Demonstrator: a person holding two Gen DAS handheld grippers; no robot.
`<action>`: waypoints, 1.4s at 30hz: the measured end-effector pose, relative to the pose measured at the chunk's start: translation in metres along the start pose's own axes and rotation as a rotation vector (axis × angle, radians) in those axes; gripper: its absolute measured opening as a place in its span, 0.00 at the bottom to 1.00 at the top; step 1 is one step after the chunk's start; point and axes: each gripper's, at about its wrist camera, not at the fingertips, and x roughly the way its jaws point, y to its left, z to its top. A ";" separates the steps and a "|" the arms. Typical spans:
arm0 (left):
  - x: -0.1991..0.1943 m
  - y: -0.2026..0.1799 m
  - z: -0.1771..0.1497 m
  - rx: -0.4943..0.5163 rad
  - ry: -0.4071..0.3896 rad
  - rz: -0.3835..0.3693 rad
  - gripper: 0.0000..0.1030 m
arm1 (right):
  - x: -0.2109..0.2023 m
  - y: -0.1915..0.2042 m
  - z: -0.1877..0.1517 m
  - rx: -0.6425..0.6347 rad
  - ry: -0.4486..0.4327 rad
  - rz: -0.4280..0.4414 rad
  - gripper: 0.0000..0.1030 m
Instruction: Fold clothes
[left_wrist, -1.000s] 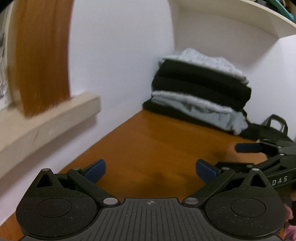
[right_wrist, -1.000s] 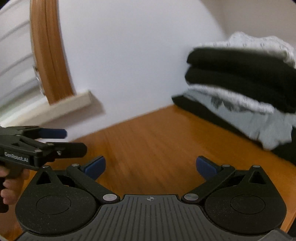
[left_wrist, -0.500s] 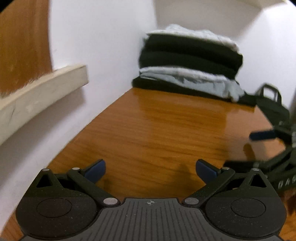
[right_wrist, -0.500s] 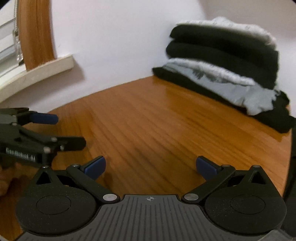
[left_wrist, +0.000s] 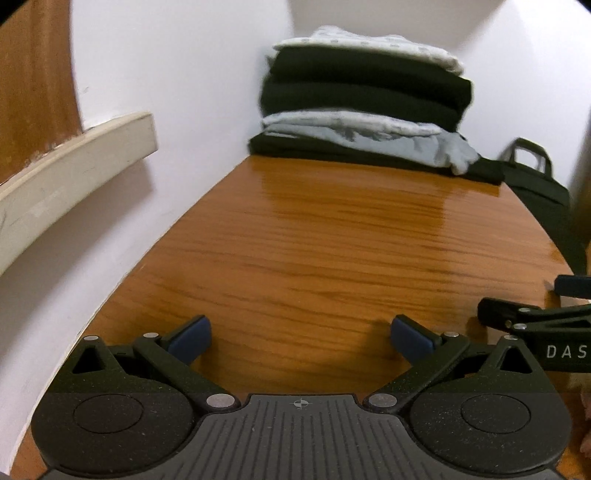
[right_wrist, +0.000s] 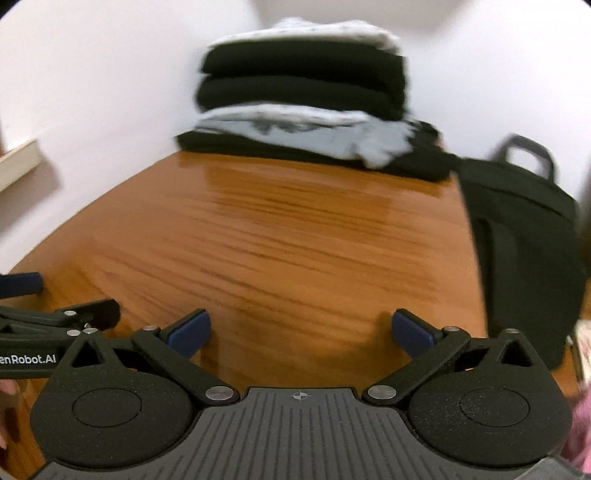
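Observation:
A stack of folded clothes, black, grey and white layers, rests at the far end of the wooden table against the wall; the right wrist view shows the same stack, blurred. My left gripper hovers low over the bare wood, open and holding nothing. My right gripper is also open and empty over the table. Each gripper shows at the other view's edge: the right one at the right, the left one at the left.
A black bag with a handle stands at the table's right side, beside the stack. A white wall runs along the left with a pale ledge and a brown wooden frame above it. Something pink shows at the lower right edge.
Both grippers have tilted down and swung right, bringing the clothes stack nearer the centre of each view and showing more table. The jaws have stayed open.

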 end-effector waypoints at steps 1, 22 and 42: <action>0.000 0.000 0.000 0.007 0.000 -0.009 1.00 | -0.002 0.001 -0.002 0.014 0.000 -0.019 1.00; 0.001 0.001 0.002 0.023 -0.002 -0.029 1.00 | -0.011 0.002 -0.012 0.055 0.001 -0.081 1.00; 0.002 0.001 0.002 0.026 -0.002 -0.028 1.00 | -0.011 0.002 -0.011 0.065 -0.002 -0.083 1.00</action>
